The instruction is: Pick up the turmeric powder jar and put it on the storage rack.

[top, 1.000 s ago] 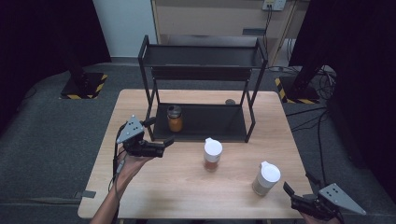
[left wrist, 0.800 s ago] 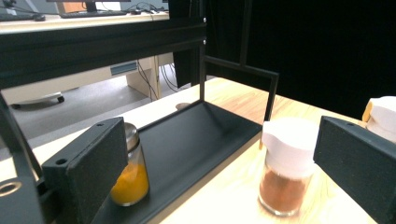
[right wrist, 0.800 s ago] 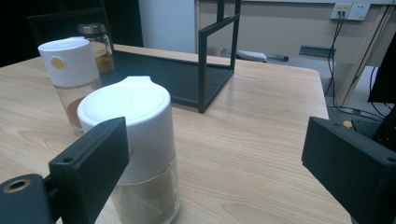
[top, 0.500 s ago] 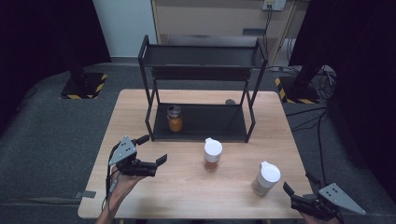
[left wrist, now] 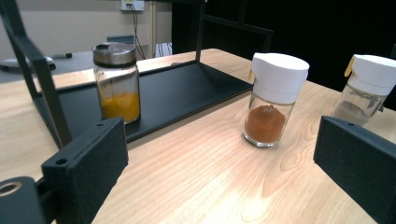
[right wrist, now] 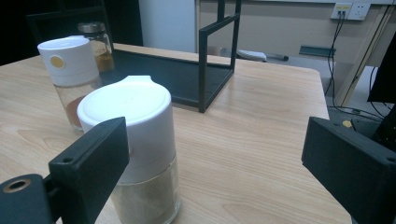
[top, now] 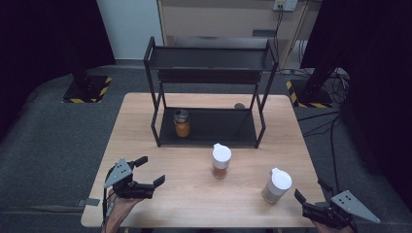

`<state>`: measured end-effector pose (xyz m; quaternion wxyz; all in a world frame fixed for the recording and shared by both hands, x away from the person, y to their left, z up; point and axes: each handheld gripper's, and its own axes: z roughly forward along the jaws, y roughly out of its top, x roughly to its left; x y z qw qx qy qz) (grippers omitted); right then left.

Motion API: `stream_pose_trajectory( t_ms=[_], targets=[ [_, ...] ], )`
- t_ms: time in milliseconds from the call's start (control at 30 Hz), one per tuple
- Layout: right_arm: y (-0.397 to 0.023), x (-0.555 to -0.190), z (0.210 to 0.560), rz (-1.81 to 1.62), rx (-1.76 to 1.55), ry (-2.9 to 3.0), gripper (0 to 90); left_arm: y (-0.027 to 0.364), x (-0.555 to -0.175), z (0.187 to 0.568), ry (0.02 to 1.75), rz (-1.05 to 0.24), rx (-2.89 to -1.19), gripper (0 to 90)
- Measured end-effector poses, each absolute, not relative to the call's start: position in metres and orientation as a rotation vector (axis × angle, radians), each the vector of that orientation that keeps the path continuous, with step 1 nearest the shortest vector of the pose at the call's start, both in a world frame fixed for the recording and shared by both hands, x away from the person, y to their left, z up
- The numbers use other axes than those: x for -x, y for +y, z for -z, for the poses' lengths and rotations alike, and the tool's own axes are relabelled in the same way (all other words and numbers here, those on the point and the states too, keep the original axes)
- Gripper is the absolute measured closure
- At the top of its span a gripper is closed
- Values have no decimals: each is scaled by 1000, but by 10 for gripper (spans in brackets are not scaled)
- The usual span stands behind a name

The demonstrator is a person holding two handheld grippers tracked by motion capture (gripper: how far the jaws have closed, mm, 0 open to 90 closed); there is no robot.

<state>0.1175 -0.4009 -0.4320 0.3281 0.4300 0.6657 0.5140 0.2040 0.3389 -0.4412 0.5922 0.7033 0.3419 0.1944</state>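
Nearest the person, both tongs sit at the table's front edge with nothing in them: the left gripper [top: 145, 179] hovers over the front-left corner, jaws spread wide, and the right gripper [top: 311, 204] hangs at the front-right corner, jaws equally wide, with the pale jar [right wrist: 135, 154] just ahead of it and partly between the jaws in the right gripper view, though not touched. That white-capped jar [top: 277, 185] of pale powder stands on the bare table [top: 145, 121] near the front right. A little farther in, near the middle, stands the red jar [top: 221, 161], also white-capped, holding reddish-brown spice; in the left gripper view it [left wrist: 273, 100] stands ahead of the open jaws, well apart from them. Beyond it, the yellow jar [top: 181, 123] with a metal lid already stands on the lower tray of the black rack [top: 209, 58], toward its left side. Judging by this layout, the work looks like shelving the jars: one seems done, two are left, and the upper tier is bare. No brand or label text can be read on any jar; the red jar's cap bears only a small plain yellow dot [right wrist: 57, 61].
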Motion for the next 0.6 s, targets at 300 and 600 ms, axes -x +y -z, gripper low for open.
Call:
stream_pose_trajectory(
  t_ms=[300, 600],
  targets=[
    [-401, -117, 432, -1345, -1124, 1743, 76, 347, -192, 450, 829, -465, -1617, 20],
    [-401, -118, 432, -1346, -1130, 1741, 76, 356, -188, 458, 856, -467, -1613, 20]
  ],
)
